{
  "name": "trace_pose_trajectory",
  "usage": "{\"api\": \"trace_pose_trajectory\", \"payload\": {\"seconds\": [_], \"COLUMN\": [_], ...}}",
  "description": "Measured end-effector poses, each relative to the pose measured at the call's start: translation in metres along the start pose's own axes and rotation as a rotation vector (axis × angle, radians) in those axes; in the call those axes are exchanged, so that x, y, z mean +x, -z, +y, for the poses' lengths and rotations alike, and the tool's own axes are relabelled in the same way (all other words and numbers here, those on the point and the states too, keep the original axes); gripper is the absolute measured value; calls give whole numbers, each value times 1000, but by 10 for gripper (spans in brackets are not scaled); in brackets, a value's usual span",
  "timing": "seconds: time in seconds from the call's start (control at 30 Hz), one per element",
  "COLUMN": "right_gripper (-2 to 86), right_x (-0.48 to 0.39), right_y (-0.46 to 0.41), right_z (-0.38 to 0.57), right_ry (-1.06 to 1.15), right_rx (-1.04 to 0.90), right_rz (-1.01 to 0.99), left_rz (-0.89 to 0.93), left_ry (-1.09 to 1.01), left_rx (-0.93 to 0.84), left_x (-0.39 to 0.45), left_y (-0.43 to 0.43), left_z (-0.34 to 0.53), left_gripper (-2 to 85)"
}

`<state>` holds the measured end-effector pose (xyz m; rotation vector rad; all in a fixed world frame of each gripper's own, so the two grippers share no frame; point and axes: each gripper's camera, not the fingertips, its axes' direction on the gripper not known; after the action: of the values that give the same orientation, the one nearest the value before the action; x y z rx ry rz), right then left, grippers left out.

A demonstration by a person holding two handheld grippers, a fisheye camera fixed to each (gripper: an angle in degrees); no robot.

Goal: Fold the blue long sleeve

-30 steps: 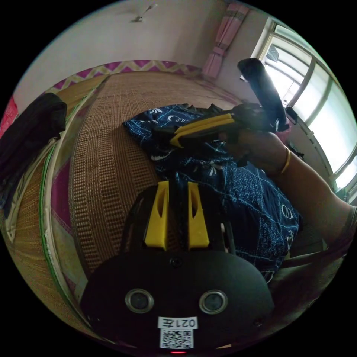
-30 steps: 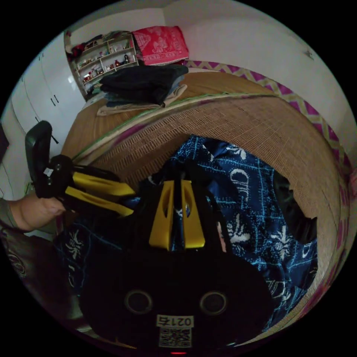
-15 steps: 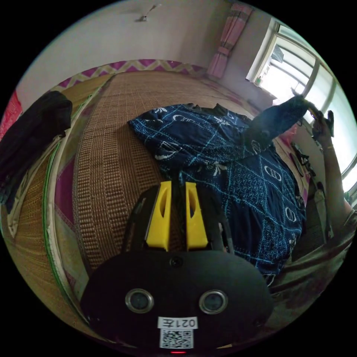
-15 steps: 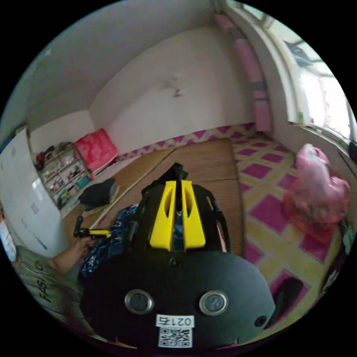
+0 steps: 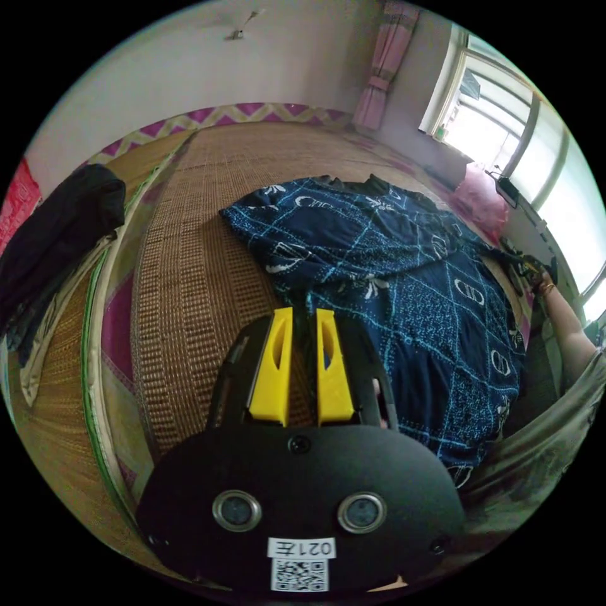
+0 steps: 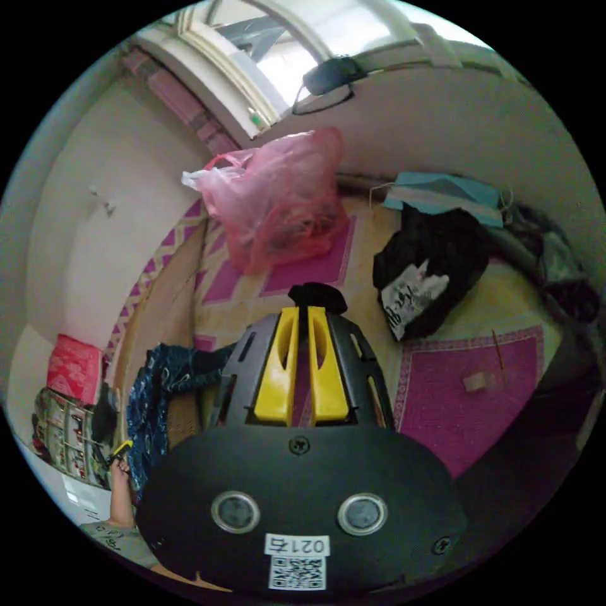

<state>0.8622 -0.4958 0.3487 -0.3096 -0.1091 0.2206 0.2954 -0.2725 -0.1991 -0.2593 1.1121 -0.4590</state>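
The blue long sleeve (image 5: 391, 278), dark blue with a light printed pattern, lies spread on a woven mat (image 5: 196, 265). My left gripper (image 5: 302, 310) is at its near edge, jaws shut on a fold of the dark cloth. In the left gripper view one sleeve is stretched out to the far right, where a person's arm (image 5: 565, 322) holds my right gripper (image 5: 533, 270). In the right gripper view my right gripper (image 6: 303, 308) is shut on the sleeve's dark cuff (image 6: 317, 297), low over a pink and yellow floor mat (image 6: 467, 391). The shirt (image 6: 158, 404) trails off at the left.
A pile of dark clothes (image 5: 57, 233) sits at the mat's left edge. Near the right gripper are a pink plastic bag (image 6: 278, 196), a black bag (image 6: 423, 271) and a teal cloth (image 6: 442, 192) by the wall. Windows (image 5: 505, 132) stand beyond the shirt.
My right gripper has swung from over the shirt's middle out to the side with the sleeve, raised it, then brought it down stretched flat. My left gripper has kept its grip and place.
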Motion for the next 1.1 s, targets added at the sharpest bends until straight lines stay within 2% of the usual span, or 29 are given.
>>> {"api": "trace_pose_trajectory", "payload": {"seconds": [0.13,0.27,0.4,0.57,0.73,0.83,0.97,1.1], "right_gripper": [12,17,37,89,83,77,72,65], "right_x": [51,84,113,122,81,57,34,11], "right_y": [13,36,64,122,156,170,183,196], "right_z": [18,40,67,99,147,181,219,255], "right_ry": [-63,-86,-109,-93,90,178,246,284], "right_rx": [-22,-46,-14,105,71,66,51,51], "right_rz": [-80,-128,-203,-166,-198,-221,-242,-281], "left_rz": [136,203,271,218,3,-25,136,458], "left_ry": [-78,-238,-425,-628,-759,-704,-524,-214], "left_rx": [235,242,181,124,80,-61,-26,237], "left_x": [40,110,194,277,326,317,265,145], "left_y": [60,72,45,6,-27,-44,-11,96], "left_z": [-12,-41,-77,-107,-126,-141,-158,-162], "left_gripper": [47,55,72,83,91,72,5,-7]}}
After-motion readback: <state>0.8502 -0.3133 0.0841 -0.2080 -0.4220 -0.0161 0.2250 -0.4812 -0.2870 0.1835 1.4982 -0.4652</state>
